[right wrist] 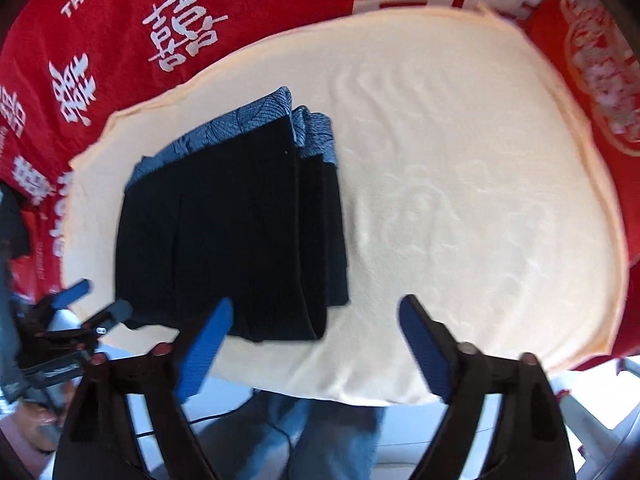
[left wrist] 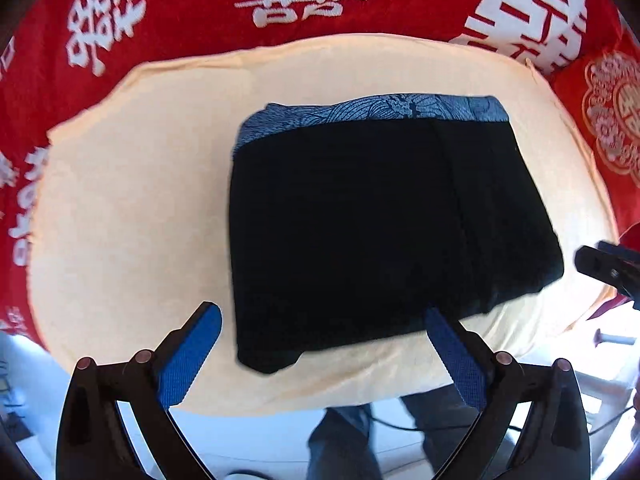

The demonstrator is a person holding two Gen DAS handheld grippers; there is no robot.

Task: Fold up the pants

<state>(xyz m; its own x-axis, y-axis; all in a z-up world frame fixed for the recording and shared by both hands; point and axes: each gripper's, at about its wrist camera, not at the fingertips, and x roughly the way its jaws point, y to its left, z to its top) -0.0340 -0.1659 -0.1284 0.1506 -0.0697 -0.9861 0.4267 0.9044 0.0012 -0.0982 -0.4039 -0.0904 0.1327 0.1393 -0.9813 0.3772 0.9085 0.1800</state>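
Observation:
Black pants [left wrist: 360, 224] with a blue patterned waistband [left wrist: 380, 114] lie folded in a compact rectangle on a cream towel [left wrist: 128, 200]. They also show in the right wrist view [right wrist: 224, 232], left of centre. My left gripper [left wrist: 322, 320] is open and empty, hovering over the near edge of the pants. My right gripper [right wrist: 316, 312] is open and empty, just right of the pants' near right corner. The right gripper [left wrist: 608, 268] shows at the right edge of the left wrist view; the left gripper [right wrist: 96, 296] shows at the left of the right wrist view.
The towel [right wrist: 460, 200] lies on a red cloth with white characters [left wrist: 180, 12] that covers the table. The table's near edge is just below the grippers. A person's jeans-clad legs [right wrist: 328, 436] and a cable [left wrist: 400, 426] are below the edge.

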